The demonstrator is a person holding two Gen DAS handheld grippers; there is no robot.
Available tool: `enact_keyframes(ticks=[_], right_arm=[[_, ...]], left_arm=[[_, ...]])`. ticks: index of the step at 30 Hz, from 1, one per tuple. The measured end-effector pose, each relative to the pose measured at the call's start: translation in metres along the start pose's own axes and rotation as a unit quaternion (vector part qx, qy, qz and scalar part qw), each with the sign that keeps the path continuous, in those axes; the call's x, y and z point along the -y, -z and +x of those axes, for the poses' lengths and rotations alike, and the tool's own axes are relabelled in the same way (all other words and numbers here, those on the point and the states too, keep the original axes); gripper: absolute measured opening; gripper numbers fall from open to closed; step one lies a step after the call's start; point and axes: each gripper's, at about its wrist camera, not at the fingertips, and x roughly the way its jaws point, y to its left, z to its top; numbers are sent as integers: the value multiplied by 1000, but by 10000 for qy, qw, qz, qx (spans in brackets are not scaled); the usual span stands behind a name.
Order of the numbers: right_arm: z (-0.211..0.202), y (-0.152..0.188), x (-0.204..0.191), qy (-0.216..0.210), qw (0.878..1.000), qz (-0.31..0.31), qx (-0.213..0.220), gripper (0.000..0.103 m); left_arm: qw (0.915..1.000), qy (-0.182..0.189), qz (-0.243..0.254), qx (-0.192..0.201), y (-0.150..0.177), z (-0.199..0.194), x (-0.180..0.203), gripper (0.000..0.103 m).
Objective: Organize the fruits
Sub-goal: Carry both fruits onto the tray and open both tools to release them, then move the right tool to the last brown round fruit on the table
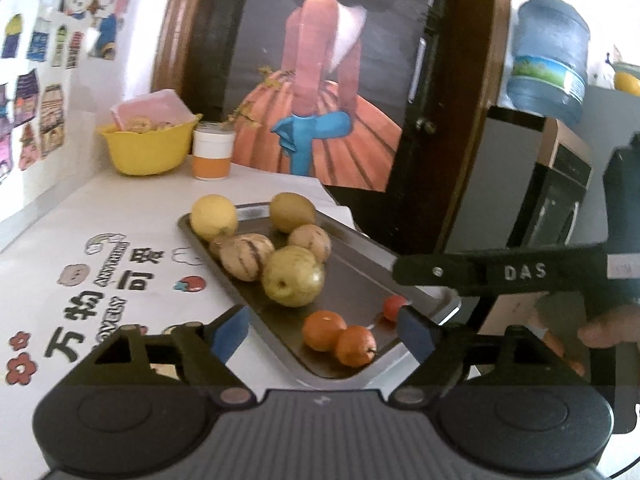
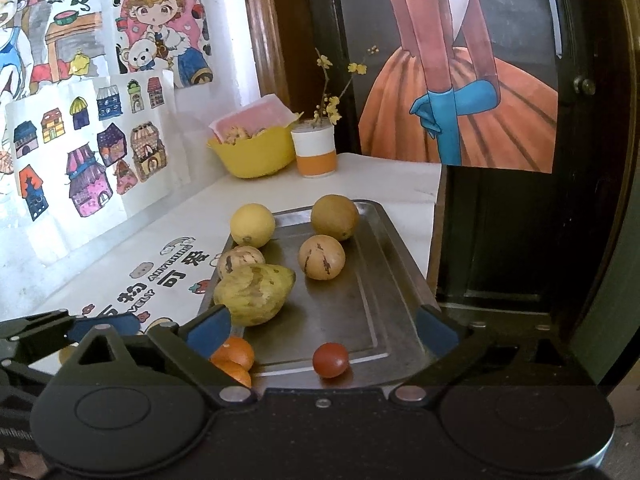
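On the metal tray (image 2: 384,248), set on the white printed tablecloth (image 1: 80,240), lie all the fruits: a lemon (image 2: 252,225) and a brownish round fruit (image 2: 334,217) at the far end, two striped pepino-like fruits (image 2: 321,257) in the middle, a large yellow-green pear-shaped fruit (image 2: 254,294) beside them, and, at the near end, two oranges (image 1: 338,336) touching one another and a small red tomato-like fruit (image 2: 330,359) apart from them.

Right gripper (image 2: 323,330): fingers spread wide, nothing between them. The red fruit lies just ahead of the gap and almost on its centre line; being round, it offers no long axis to align with. The oranges sit behind the right gripper's left finger.

Left gripper (image 1: 323,326): fingers likewise spread and empty. It faces the tray's near corner at an angle, with the two oranges directly between the blue pads (image 1: 416,330); the line joining the oranges runs roughly across the gap. The right gripper's body, marked DAS, crosses the upper right of the left wrist view.

Judgement: each tool is nearer one candidate, the right to the red fruit, the left to the oranges. Since the oranges touch, closing on one may nudge the other. No sorting destination can be identified; a yellow bowl (image 2: 256,154) and an orange-banded cup (image 2: 316,150) stand well beyond the tray.
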Motion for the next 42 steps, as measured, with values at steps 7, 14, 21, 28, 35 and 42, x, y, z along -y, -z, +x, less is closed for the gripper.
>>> enact_keyframes(ticks=[7,14,21,28,35,42], right_arm=[[-9,3,-9,69,9999,-62,117,102],[-16,11,-18,130,9996,-137,230,102],[-24,22,-33,145,9989,-232,379,102],[-28,48,-94,-543,9943,-845,360,102],[9,57,-175,-1433,9795,-1415,-20,93],[47,48,-214,-1414,9750,-1668,-381,68]], left_arm=[[9991,-162,-282,290,-3,-21,-12,99],[9958,-456,-546,574,-7,-42,-24,102],[9902,-760,-880,778,-4,-69,-46,102],[9758,-1250,-1465,1034,8,-98,-84,102],[9595,-1868,-1860,999,19,-115,-127,102],[9469,-2470,-1862,882,23,-127,-149,102]])
